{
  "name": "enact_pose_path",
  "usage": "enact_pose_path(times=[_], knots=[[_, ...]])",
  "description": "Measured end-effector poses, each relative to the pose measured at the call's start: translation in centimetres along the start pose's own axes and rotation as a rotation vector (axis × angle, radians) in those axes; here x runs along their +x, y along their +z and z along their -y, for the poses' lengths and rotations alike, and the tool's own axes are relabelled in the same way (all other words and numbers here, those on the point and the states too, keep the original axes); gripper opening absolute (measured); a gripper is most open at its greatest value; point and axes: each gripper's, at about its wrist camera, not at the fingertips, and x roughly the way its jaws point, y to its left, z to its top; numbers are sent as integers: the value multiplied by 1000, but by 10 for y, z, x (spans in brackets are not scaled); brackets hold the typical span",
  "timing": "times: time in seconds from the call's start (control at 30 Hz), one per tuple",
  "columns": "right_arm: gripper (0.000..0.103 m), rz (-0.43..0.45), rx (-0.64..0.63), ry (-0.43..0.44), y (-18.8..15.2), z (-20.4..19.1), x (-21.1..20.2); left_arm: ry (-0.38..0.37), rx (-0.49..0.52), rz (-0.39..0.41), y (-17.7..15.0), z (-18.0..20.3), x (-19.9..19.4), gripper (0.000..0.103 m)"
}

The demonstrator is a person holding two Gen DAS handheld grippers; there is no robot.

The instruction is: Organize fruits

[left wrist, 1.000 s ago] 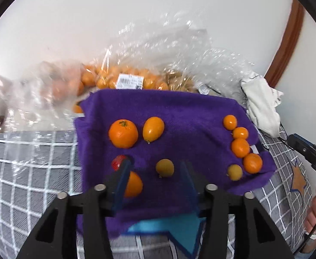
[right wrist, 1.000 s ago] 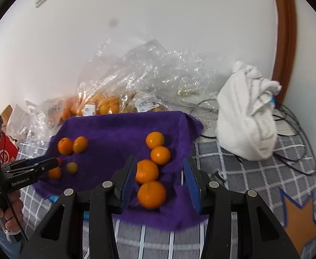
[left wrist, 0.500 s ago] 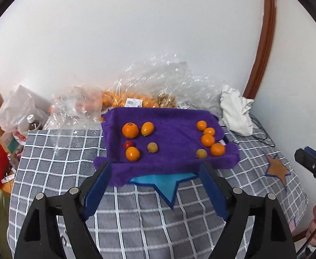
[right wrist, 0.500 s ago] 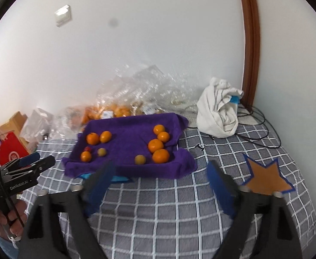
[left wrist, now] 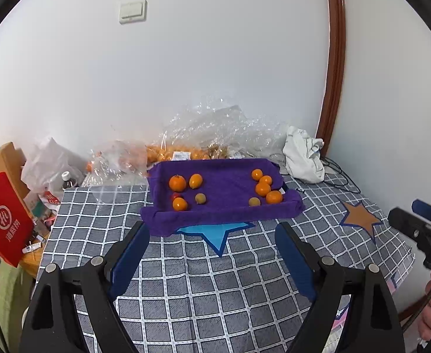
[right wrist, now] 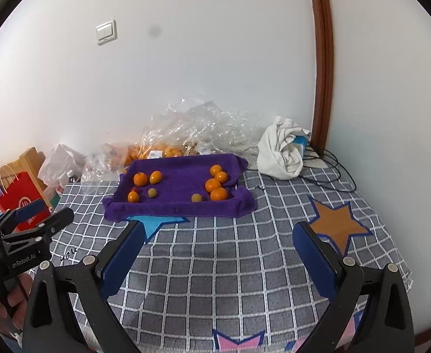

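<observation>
Lying sorted on the rumpled purple fleece cloth (left wrist: 224,189), well ahead of both grippers now rather than right under the fingers as a second ago: small round orange citrus fruits in two groups, a left-hand group (left wrist: 177,183) of an orange with a green stem scar, an oval orange one, a small red one, another orange one and a dull yellow-green one, and a right-hand group (right wrist: 215,185) of four oranges in a line with one yellow-green fruit beside them. Sitting apart, touching nothing but the cloth, with a bare purple strip between the groups. Hanging back over the grey white-checked tablecloth (left wrist: 215,279), the left gripper (left wrist: 212,253), jaws having just been opening and now standing wide, holding nothing, only checked fabric and a blue star patch between the blue pads. Matching it, the right gripper (right wrist: 215,250), jaws likewise just opening to a very wide spread, empty, with open tablecloth between. Pulling away from the cloth and letting go in the same second, judging by the fruit shrinking from near to far in both views. Reading, then, as the sorting being finished or close to it. Beyond the cloth, crinkled clear plastic bags (left wrist: 209,129) with more oranges inside against the white wall, and a crumpled white cloth (right wrist: 283,150) off to the right.
</observation>
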Motion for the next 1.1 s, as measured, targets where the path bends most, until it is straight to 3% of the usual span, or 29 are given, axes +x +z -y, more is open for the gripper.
enact_pose_path(times=[0.17,1.1], knots=[[99,8,-3,-33,-4,-1,-7,-3,-16,7,-1,0,-6,86],[99,26,-34,-41,-13,-11,-12,34,-22,22,-6,-8,-12,86]])
